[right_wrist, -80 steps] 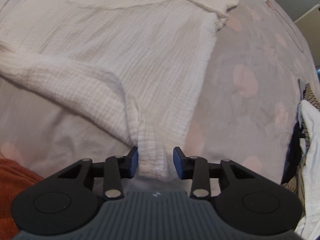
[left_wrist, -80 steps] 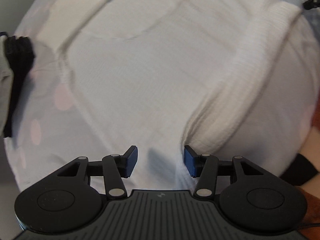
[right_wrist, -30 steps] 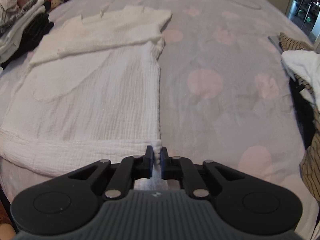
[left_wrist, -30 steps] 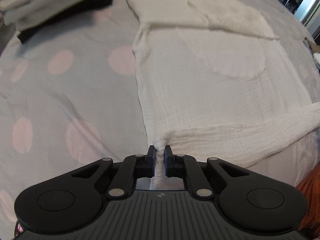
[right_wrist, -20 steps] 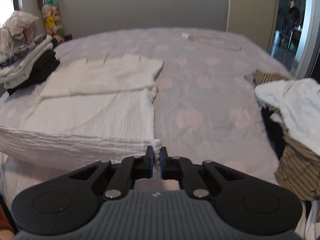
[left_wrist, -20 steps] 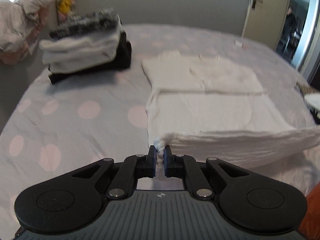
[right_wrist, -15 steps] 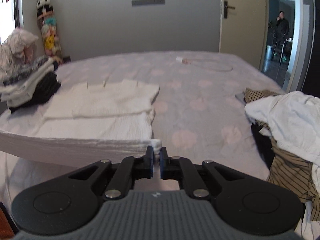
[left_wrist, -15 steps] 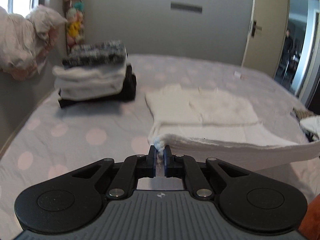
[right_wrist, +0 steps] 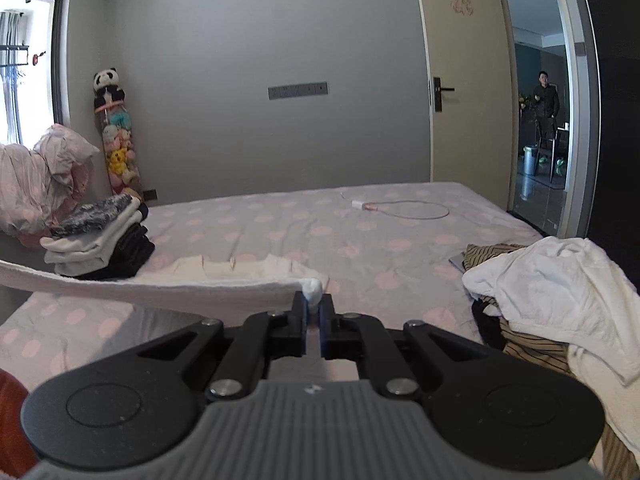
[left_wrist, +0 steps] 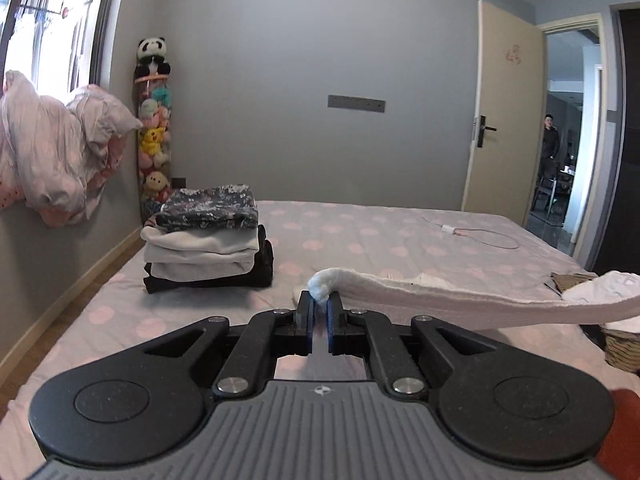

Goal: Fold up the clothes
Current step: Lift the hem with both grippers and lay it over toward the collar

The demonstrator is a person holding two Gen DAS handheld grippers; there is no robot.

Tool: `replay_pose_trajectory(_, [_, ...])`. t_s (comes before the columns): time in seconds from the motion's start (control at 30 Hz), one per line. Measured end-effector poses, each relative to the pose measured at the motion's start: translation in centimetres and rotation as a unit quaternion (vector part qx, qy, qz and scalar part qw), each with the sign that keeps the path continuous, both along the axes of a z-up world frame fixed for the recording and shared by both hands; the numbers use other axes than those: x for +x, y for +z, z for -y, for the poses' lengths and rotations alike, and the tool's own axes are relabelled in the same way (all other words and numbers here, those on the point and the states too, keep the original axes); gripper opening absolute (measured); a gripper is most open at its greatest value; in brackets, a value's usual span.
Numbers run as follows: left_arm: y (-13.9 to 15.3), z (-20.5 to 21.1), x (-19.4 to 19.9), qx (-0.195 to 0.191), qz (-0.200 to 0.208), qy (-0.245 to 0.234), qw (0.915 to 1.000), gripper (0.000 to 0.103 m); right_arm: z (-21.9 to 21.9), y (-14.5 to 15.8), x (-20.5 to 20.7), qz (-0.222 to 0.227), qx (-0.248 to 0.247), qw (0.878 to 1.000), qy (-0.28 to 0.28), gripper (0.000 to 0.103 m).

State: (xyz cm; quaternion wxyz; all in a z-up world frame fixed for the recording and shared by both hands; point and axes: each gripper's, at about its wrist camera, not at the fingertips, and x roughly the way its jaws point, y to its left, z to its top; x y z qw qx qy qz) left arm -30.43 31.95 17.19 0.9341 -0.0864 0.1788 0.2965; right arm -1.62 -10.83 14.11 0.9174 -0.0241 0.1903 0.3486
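A white crinkled garment (left_wrist: 440, 300) is stretched between my two grippers above the bed. My left gripper (left_wrist: 319, 307) is shut on its left hem corner, a small tuft poking up between the pads. In the right wrist view the same garment (right_wrist: 168, 290) runs off to the left, and my right gripper (right_wrist: 313, 305) is shut on its right hem corner. The far part of the garment (right_wrist: 240, 268) still lies on the polka-dot bed (right_wrist: 360, 248). The stretch under the lifted edge is hidden.
A stack of folded clothes (left_wrist: 208, 240) stands on the bed's far left. A heap of unfolded clothes (right_wrist: 560, 304) lies at the right edge. A charger cable (right_wrist: 404, 209) rests near the far end. A person (right_wrist: 545, 104) stands beyond the open door.
Both grippers have risen and tilted up toward level, lifting the garment's near hem off the bed. The hem now hangs as a taut band between them.
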Motion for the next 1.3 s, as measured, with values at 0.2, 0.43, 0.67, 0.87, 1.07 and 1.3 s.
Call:
replay_pose_trajectory(0.2, [-0.2, 1.9, -2.1, -0.002, -0.028, -0.017, 0.9995, 0.007, 3.3, 1.5, -4.4, 0.015, 0.007, 1.0, -0.006, 0.006])
replay_pose_trajectory(0.43, [-1.4, -0.1, 1.8, 0.023, -0.067, -0.018, 0.9973, 0.007, 0.2, 0.9, -1.6, 0.02, -0.02, 1.0, -0.004, 0.006])
replay_pose_trajectory(0.67, [-2.4, -4.1, 10.0, 0.05, -0.095, -0.017, 0.994, 0.007, -6.9, -0.1, 6.1, 0.045, -0.069, 0.997, -0.006, 0.006])
replay_pose_trajectory(0.87, [-4.0, -9.1, 16.8, 0.041, -0.122, -0.005, 0.9916, 0.007, -12.8, -1.2, 13.0, 0.057, -0.101, 0.993, -0.005, 0.006])
replay_pose_trajectory(1.07, [-6.3, -14.4, 23.8, 0.033, -0.153, 0.004, 0.9876, 0.007, -19.0, -3.0, 20.3, 0.054, -0.138, 0.989, 0.0, 0.006])
replay_pose_trajectory(1.3, [-13.0, -21.3, 31.6, -0.008, -0.198, 0.021, 0.98, 0.007, -27.1, -8.8, 29.5, 0.018, -0.165, 0.986, 0.004, 0.006])
